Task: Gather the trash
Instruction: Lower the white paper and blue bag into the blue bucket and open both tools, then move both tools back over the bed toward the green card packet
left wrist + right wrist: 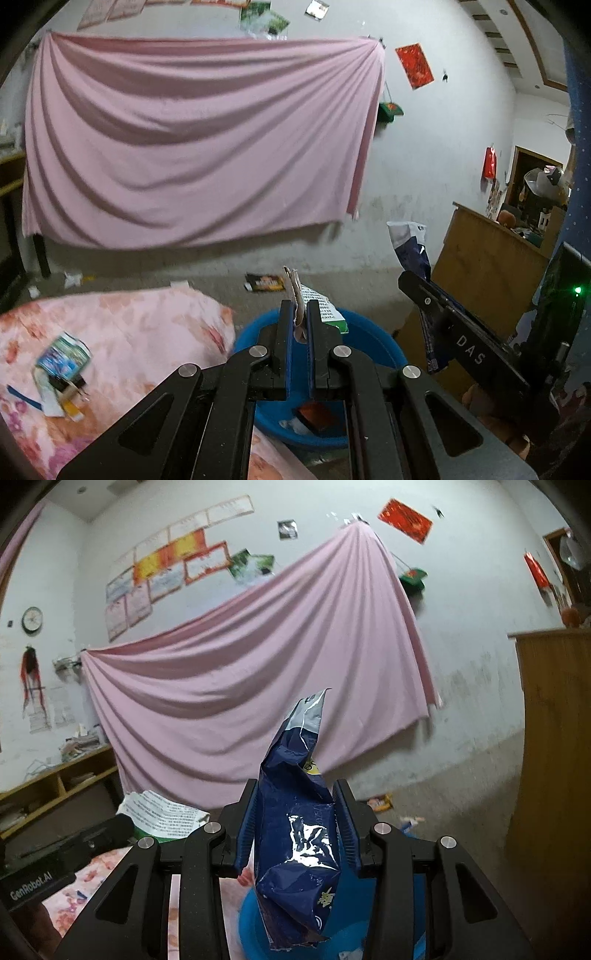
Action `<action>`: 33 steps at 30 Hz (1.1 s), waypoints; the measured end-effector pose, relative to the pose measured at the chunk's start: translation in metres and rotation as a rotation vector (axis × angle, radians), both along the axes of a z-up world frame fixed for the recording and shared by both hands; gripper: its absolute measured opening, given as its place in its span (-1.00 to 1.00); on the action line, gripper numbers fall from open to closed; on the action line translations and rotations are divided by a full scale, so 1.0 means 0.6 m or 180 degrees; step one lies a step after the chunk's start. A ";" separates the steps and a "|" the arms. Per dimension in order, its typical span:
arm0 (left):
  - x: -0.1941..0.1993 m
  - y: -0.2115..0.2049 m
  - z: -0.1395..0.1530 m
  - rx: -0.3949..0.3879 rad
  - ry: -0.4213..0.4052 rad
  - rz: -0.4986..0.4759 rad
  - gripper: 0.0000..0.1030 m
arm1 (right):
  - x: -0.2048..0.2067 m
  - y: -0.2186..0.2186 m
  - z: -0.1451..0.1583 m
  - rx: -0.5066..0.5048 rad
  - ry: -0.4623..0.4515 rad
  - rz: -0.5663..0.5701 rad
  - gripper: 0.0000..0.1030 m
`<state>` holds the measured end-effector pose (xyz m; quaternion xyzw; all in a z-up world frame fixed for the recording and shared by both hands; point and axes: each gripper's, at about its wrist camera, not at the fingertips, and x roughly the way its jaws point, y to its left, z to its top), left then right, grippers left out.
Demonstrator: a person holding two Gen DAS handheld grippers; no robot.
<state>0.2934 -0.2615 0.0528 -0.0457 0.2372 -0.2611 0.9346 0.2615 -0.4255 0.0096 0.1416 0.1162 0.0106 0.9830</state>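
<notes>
My left gripper is shut on a flattened paper wrapper, white with print and a green edge, held above the blue plastic basin. The basin holds a red-black packet and some white scraps. My right gripper is shut on a crumpled dark blue snack bag that stands up between its pads, over the same blue basin. In the left wrist view the right gripper with its blue bag hangs to the right of the basin. More wrappers lie on the floral bedspread.
A pink sheet hangs on the wall behind. Loose packets and paper scraps litter the concrete floor. A wooden cabinet stands at the right, low wooden shelves at the left.
</notes>
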 end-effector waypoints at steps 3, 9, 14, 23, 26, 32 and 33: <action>0.007 -0.003 -0.009 0.0038 0.0140 -0.0053 -0.92 | 0.008 -0.012 -0.008 0.0102 0.0121 0.0025 -0.25; 0.028 -0.007 -0.013 -0.0026 0.0392 -0.0119 -0.87 | 0.022 -0.031 -0.023 0.0240 0.0325 0.0000 -0.24; 0.038 -0.002 -0.016 -0.0088 0.0532 -0.0076 -0.84 | 0.032 -0.039 -0.034 0.0328 0.0472 0.0004 -0.11; 0.039 0.011 -0.018 -0.0127 0.0520 -0.0014 -0.54 | 0.037 -0.040 -0.038 0.0351 0.0547 0.0002 -0.06; 0.039 0.018 -0.018 -0.0146 0.0507 0.0026 -0.51 | 0.036 -0.037 -0.039 0.0324 0.0546 -0.0003 -0.05; 0.029 0.038 -0.009 -0.0180 0.0400 0.0159 -0.31 | 0.037 -0.038 -0.040 0.0309 0.0531 -0.0026 -0.02; 0.027 0.042 -0.007 -0.0184 0.0376 0.0179 -0.31 | 0.036 -0.038 -0.039 0.0305 0.0525 -0.0030 -0.02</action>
